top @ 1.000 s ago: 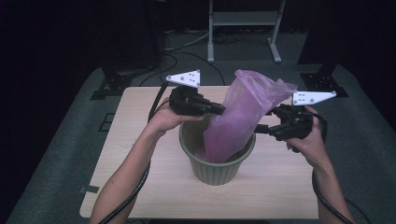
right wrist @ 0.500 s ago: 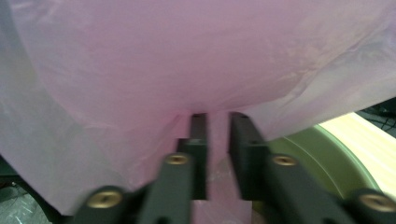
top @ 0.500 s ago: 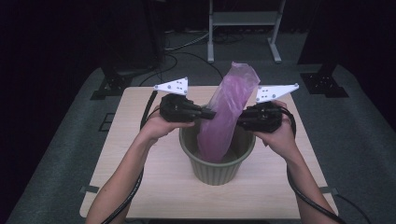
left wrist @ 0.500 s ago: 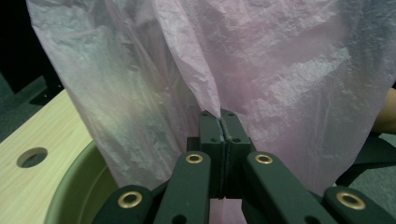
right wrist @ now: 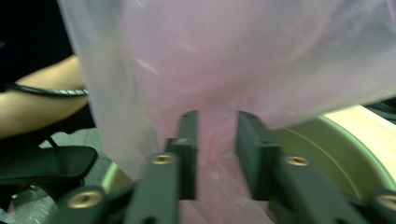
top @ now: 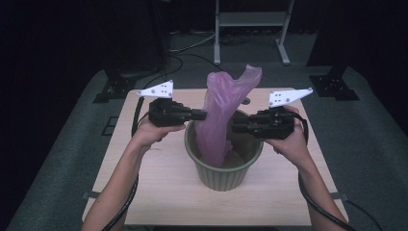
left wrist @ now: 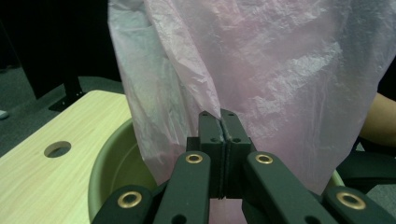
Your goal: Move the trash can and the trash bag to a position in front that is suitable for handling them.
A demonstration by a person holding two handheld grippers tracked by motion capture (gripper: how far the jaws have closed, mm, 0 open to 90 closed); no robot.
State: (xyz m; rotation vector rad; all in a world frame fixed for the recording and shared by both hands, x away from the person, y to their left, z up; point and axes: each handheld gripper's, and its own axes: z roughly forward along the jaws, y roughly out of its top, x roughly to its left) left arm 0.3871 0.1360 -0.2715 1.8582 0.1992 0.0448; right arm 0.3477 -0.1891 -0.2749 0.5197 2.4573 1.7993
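A thin pink plastic bag (top: pixel 225 113) stands up out of a ribbed green pot (top: pixel 226 180) in the middle of the wooden table (top: pixel 144 192). My left gripper (top: pixel 204 115) reaches the bag from the left. In the left gripper view it (left wrist: pixel 220 115) is shut, pinching a fold of the bag's film (left wrist: pixel 280 70) above the pot's rim (left wrist: pixel 112 158). My right gripper (top: pixel 235 128) comes in from the right at rim height. In the right gripper view its jaws (right wrist: pixel 215 119) stand apart, with blurred pink film (right wrist: pixel 224 56) between them and the pot (right wrist: pixel 341 144) behind.
A round cable hole (top: pixel 246 101) lies in the table behind the pot. A metal stand (top: pixel 250 19) and dark equipment feet (top: pixel 332 82) sit on the grey floor beyond the table. Cables trail from both grippers along the person's forearms.
The bag's top, stretched towards the right a second ago, now stands bunched and upright. The right gripper moved in towards the bag, and both hands have since drawn slightly outward.
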